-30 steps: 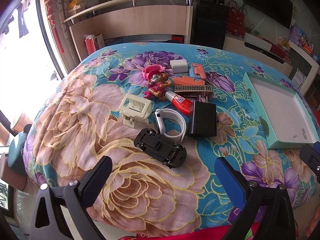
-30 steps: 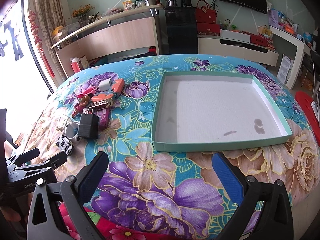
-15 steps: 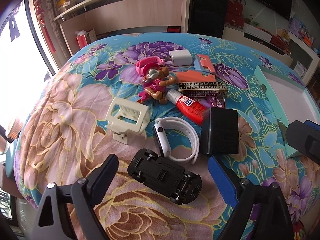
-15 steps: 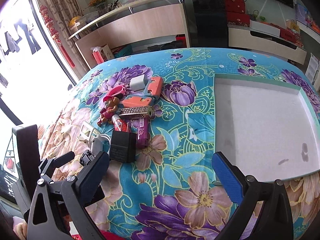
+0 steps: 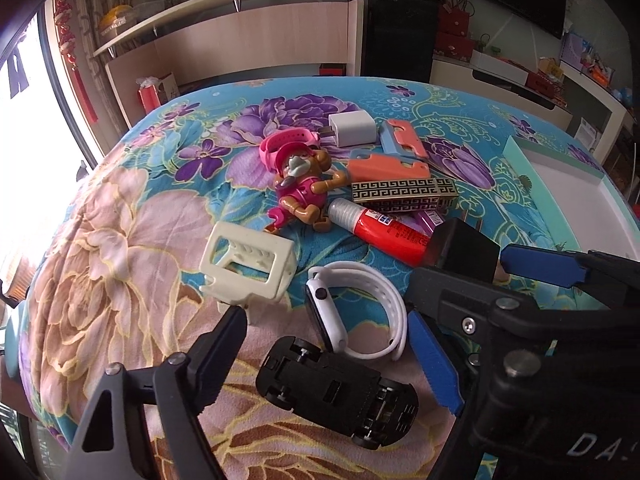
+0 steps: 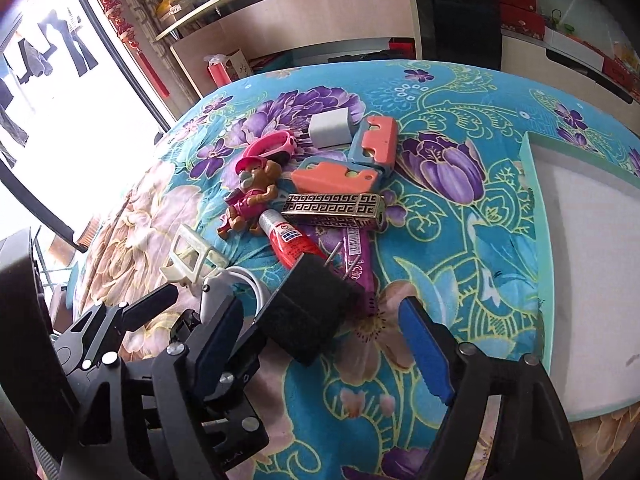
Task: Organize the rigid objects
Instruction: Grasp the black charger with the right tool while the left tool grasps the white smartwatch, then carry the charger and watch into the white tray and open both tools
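Left gripper (image 5: pixel 332 364): jaws closing around the upturned black plastic toy car (image 5: pixel 336 394) (pads not touching).
Right gripper (image 6: pixel 320 344): jaws closing around the black cube plug charger (image 6: pixel 308 310), pads clear.
Red glue tube (image 6: pixel 290 242): lying beside the charger, label print unreadable.
Mint-rimmed white tray (image 6: pixel 536 216): sitting empty at right.
Flowered cloth (image 6: pixel 440 248): lying under everything.

A floral-clothed table (image 5: pixel 120 240) is carrying a toy car (image 5: pixel 336 392), white watch (image 5: pixel 360 312), black charger (image 6: pixel 308 316) and, lying toward its right edge, a teal tray (image 6: pixel 536 240).
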Available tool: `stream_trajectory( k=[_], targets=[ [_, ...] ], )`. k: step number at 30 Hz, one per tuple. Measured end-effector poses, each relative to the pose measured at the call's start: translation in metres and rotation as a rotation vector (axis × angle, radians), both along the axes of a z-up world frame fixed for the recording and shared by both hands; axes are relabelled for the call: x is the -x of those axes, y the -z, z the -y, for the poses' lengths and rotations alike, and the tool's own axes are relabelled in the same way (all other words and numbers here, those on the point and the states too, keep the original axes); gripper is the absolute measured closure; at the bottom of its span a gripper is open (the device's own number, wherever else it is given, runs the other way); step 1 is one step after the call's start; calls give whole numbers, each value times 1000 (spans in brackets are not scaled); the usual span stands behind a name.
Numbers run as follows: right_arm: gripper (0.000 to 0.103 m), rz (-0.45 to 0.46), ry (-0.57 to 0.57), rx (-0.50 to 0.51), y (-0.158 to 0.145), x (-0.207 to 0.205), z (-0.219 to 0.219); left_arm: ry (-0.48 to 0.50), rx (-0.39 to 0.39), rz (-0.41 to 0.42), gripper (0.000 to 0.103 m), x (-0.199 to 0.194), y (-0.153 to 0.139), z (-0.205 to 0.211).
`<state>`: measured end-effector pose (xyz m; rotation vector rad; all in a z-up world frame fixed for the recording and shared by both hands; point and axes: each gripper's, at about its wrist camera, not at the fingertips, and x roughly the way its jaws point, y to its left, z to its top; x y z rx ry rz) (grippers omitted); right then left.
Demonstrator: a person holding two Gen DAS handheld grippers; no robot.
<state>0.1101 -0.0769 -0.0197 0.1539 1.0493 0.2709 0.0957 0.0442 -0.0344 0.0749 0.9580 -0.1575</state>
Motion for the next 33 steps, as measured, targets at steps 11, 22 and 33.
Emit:
stream_trajectory(
  k=[11, 22, 33],
  targets=[
    [47, -21, 59, -75, 11, -10, 1, 58, 72, 6, 49, 3, 1, 4],
    [59, -11, 101, -183, 9, -4, 16, -9, 75, 37, 50, 8, -11, -9],
    [60, 150, 216, -211, -43, 1, 70, -31, 144, 81, 50, -6, -64, -5]
  ],
)
